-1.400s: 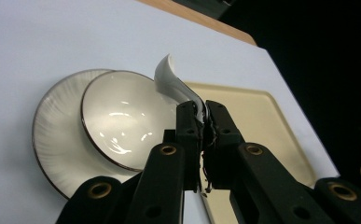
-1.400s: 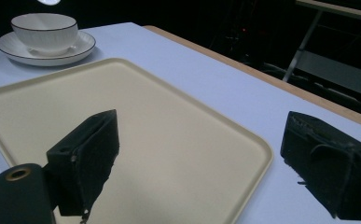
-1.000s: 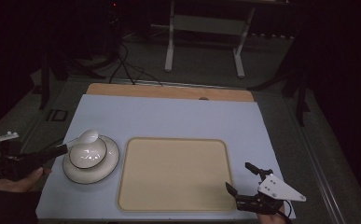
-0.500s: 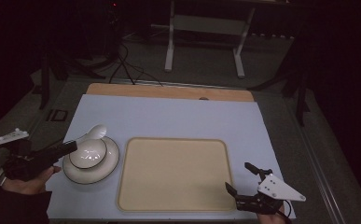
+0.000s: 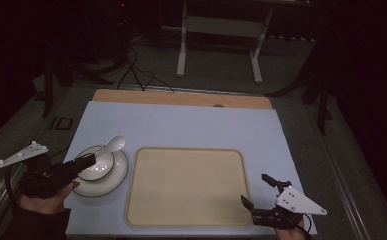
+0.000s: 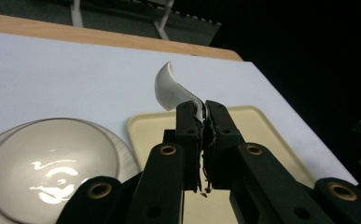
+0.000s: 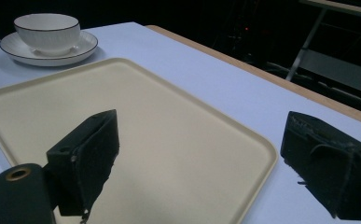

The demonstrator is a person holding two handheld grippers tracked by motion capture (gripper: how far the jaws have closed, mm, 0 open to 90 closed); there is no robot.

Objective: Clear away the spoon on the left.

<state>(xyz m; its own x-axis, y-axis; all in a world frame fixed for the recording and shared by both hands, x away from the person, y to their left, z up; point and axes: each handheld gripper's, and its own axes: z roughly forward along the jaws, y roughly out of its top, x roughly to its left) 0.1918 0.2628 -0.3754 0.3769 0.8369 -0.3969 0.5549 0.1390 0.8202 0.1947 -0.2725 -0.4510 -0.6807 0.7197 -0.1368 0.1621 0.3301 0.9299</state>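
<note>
Spoon (image 5: 112,146): my left tongs (image 5: 92,161) pinch it; I lifted it off the bowl (image 5: 98,166).
Next: maybe the tray (image 5: 186,185).
Right tongs (image 5: 259,191): wide, holding nothing.

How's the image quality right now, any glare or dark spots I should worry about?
High view: dim, surroundings black, table readable. Left gripper view: bright glare in the bowl; spoon sharp, near jaws soft. Right gripper view: jaws blurred, tray evenly lit.
</note>
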